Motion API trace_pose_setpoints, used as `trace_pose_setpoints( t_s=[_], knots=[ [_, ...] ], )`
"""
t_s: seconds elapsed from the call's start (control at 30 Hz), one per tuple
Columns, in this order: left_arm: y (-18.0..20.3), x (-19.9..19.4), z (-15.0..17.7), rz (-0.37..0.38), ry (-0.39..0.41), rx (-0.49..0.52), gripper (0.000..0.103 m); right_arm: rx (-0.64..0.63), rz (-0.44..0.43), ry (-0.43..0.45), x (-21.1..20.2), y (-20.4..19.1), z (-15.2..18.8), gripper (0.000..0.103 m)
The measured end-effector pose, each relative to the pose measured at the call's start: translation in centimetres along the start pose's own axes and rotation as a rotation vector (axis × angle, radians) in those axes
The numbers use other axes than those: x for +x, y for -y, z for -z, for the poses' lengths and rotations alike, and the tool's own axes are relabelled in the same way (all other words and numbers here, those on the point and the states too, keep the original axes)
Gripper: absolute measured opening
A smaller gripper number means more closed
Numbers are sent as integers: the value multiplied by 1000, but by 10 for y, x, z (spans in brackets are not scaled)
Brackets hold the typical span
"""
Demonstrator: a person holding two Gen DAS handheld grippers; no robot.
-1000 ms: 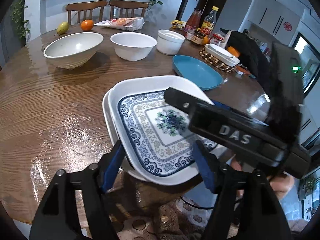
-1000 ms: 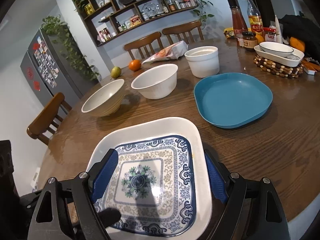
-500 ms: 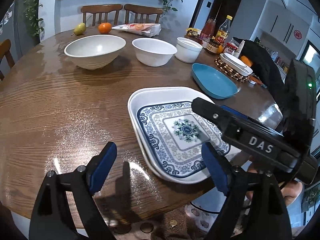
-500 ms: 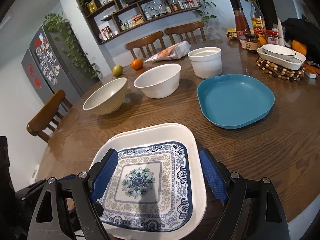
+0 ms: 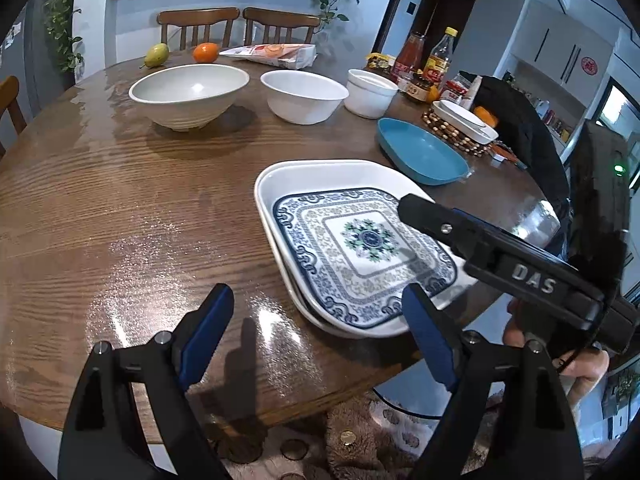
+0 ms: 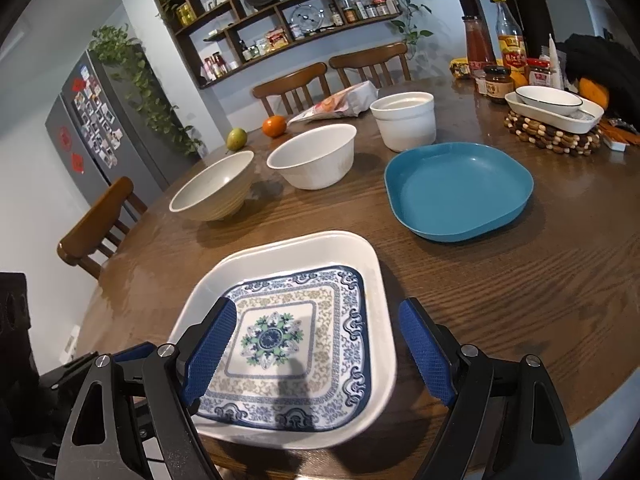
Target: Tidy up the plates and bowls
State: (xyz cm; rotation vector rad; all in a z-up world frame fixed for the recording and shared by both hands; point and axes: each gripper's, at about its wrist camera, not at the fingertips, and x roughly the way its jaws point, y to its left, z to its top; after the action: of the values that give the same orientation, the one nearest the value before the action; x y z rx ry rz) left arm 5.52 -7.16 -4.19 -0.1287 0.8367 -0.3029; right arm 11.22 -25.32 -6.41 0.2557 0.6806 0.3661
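Note:
A blue-patterned square plate [image 5: 360,248] [image 6: 288,344] lies stacked on a white square plate [image 5: 320,172] [image 6: 304,252] at the near edge of the wooden table [image 5: 120,200]. My left gripper [image 5: 318,336] stands open to the left of the stack, over bare wood; only its right pad overlaps the stack's near corner. My right gripper [image 6: 318,348] hovers open over the stack and its pads do not press on it. A teal plate [image 5: 424,152] [image 6: 456,188] lies beyond. A beige bowl [image 5: 188,92] [image 6: 212,192], a white bowl [image 5: 304,96] [image 6: 312,156] and a white ramekin [image 5: 370,92] [image 6: 404,120] stand in a row behind.
Sauce bottles and jars [image 6: 504,52] and a white dish on a beaded trivet [image 6: 556,116] crowd the far right. A pear [image 5: 156,54], an orange [image 5: 206,52] and a snack bag [image 5: 276,54] lie at the back. Chairs ring the table. A hand [image 5: 580,364] holds the right gripper.
My left gripper's jaws have widened and let go of the stack's near edge, which now lies to their right. The right gripper sits slightly back, its left pad now over the pattern.

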Motion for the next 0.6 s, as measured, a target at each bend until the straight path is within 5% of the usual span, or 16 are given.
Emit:
trace_pose_setpoints(
  t_s=[0.23, 0.6],
  knots=[
    [8, -1, 5, 58, -14, 31, 86, 4, 7, -11, 0, 3, 4, 85],
    [9, 21, 5, 22, -75, 18, 86, -6, 12, -21, -1, 1, 9, 85]
  ],
)
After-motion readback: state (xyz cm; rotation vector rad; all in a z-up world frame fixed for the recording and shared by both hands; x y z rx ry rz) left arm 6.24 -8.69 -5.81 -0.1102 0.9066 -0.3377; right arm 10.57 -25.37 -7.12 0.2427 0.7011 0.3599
